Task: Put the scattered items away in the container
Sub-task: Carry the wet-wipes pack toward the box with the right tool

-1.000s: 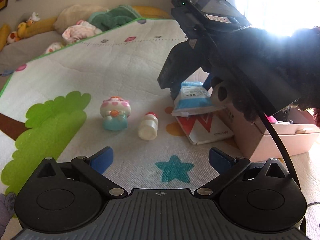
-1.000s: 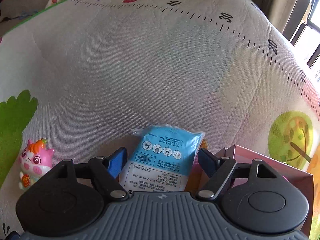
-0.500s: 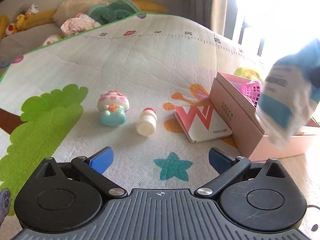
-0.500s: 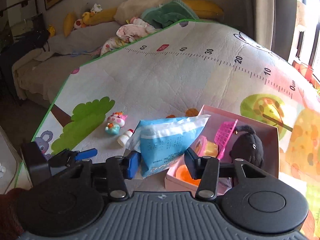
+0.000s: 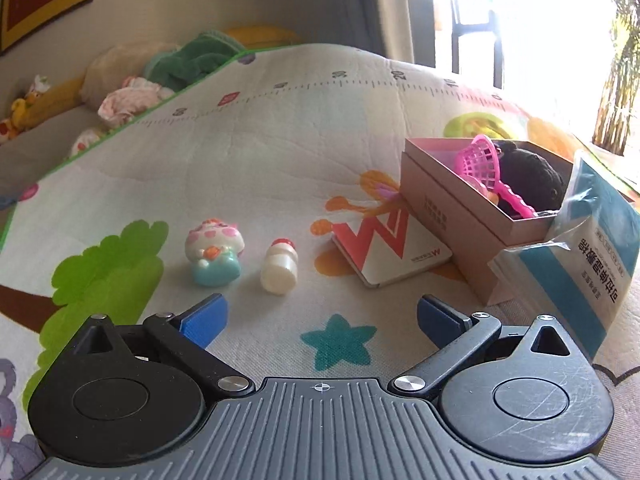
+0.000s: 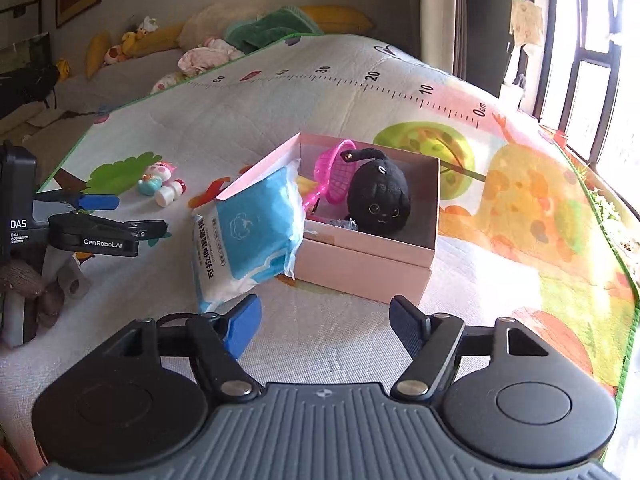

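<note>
The blue-and-white wipes packet [image 6: 248, 236] leans on the pink box's [image 6: 360, 268] left rim at frame centre, half in, half out; the right gripper [image 6: 324, 322], low centre, is opening with nothing between its jaws; the left gripper [image 5: 320, 316] stands wide and empty; pig figurine [image 5: 214, 252] and small white bottle [image 5: 279, 267] lie centre-left on the play mat [image 5: 260, 168].

From my remote feed, the blue packet [image 5: 592, 264] ran off the left-wrist frame's right edge, its small print unreadable to me; the black plush [image 6: 378, 196] hid the pink box's [image 6: 364, 268] contents behind it.
</note>
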A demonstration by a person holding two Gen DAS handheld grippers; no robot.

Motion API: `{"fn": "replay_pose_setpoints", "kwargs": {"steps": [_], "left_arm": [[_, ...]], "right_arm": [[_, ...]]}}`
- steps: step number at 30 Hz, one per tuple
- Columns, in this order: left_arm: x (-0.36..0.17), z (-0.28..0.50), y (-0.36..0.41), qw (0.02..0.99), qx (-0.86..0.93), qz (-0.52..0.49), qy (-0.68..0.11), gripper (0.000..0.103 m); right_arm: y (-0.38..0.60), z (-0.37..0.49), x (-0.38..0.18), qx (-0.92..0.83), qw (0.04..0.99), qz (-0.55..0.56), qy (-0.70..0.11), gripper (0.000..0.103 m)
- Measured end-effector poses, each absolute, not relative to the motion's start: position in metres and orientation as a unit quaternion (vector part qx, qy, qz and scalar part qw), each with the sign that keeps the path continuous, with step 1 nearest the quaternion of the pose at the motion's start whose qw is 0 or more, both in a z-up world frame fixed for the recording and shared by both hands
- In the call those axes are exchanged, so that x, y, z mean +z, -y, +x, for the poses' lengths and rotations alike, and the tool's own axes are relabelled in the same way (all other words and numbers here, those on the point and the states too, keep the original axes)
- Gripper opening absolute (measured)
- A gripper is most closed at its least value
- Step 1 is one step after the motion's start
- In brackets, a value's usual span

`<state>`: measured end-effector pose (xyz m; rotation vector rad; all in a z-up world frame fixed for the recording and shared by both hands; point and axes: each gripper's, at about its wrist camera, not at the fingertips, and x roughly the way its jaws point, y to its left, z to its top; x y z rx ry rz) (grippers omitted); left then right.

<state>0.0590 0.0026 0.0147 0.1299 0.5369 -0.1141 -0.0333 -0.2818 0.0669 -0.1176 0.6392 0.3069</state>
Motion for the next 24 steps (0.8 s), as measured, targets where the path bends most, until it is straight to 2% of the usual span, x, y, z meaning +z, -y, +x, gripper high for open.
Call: {"fn": "replay_pose_setpoints", "kwargs": {"steps": [3,7,11,13,15,17,18,19,24], "left_arm": [[0.022,0.071,-0.009,0.962,-0.030,0.059,-0.264,0.103],[0.031,0.070,-0.016,0.963,-0.030,0.037,-0.264,0.103],[0.031,0.063,-0.020,0.961,-0.053,0.055,-0.265,0.103],[0.028,0.063,-0.021,0.960,-0.061,0.064,-0.265,0.103],[0.026,0.069,-0.021,0.959,-0.061,0.066,-0.267,0.103],[0.024,0.078,-0.020,0.960,-0.062,0.062,-0.265,0.095],[0.024,0.083,-0.019,0.960,-0.061,0.063,-0.266,0.070],[0.022,0.091,-0.017,0.958,-0.061,0.066,-0.274,0.055],[0.010,0.117,-0.013,0.955,-0.044,0.085,-0.280,0.059]], "right_arm": [[0.270,-0.034,0.070,0.185,0.947,-0.044,-0.260,0.084],[0.240,-0.014,0.065,0.189,0.955,-0.082,-0.214,0.091],[0.233,0.012,0.052,0.168,0.953,-0.077,-0.241,0.091],[0.242,0.014,0.048,0.196,0.938,-0.040,-0.284,0.080],[0.248,0.005,0.044,0.209,0.930,-0.031,-0.299,0.080],[0.253,-0.010,0.043,0.214,0.926,-0.041,-0.307,0.080],[0.256,-0.017,0.043,0.222,0.924,-0.041,-0.309,0.080],[0.260,-0.025,0.045,0.231,0.922,-0.035,-0.310,0.080],[0.282,-0.045,0.051,0.212,0.932,0.009,-0.294,0.081]]}}
